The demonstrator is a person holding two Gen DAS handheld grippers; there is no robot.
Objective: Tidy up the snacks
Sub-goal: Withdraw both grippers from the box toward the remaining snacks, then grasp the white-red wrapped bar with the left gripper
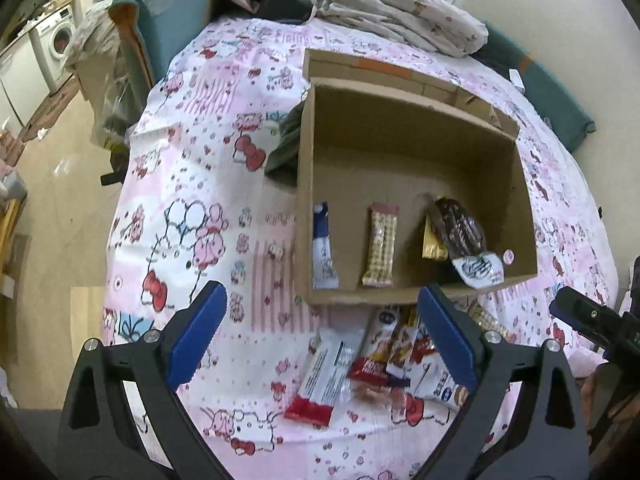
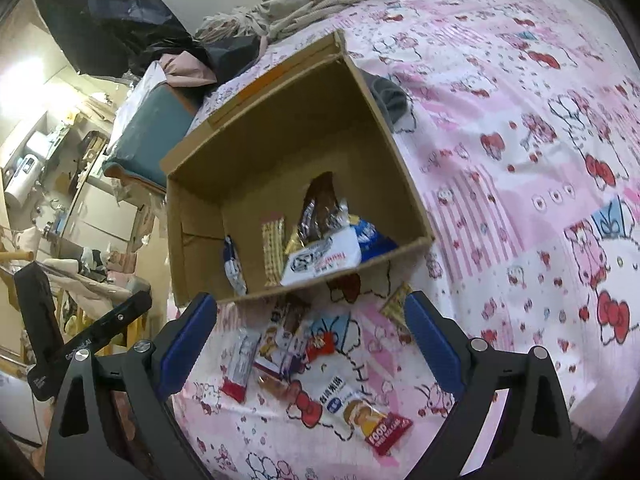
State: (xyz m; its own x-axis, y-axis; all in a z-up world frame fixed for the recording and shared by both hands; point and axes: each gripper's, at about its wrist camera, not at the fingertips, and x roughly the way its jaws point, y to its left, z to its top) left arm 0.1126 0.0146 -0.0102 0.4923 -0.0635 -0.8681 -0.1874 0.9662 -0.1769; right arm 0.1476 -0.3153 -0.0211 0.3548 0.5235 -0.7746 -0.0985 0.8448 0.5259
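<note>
- Pink-and-white cartoon-print bedsheet [image 1: 224, 208] covers the bed, soft and slightly wrinkled; a crumpled beige blanket [image 1: 400, 8] is heaped at the far end, and a washing machine [image 1: 60, 38] shows off to the side in the left wrist view.
- An open cardboard box [image 1: 524, 208] of plain brown corrugated board sits on the sheet, its flaps folded outward at the far side.
- Inside the box, along the near wall, lie a narrow blue-and-white packet [image 1: 323, 246], a slim checkered yellow bar [image 1: 382, 246] with a pink end, a gold foil packet [image 1: 432, 240], and a glossy dark brown wrapper [image 1: 460, 228] resting partly over the gold one, with a white pouch [image 1: 480, 268] at its near end.
- The right wrist view also shows a blue crinkled packet [image 2: 372, 236] behind the white pouch.
- Outside the box, just beside its near wall, a loose cluster of snacks lies on the sheet: a clear-and-red wrapper [image 1: 324, 376], a white packet with a red "FOOD" band [image 2: 360, 416], and several overlapping small sachets [image 1: 400, 344].
- The left gripper [image 1: 322, 332] hangs above this cluster, its blue ridged pads spread wide with nothing between them.
- The right gripper [image 2: 312, 344] hovers over the same pile, its jaws likewise wide apart and holding nothing.
</note>
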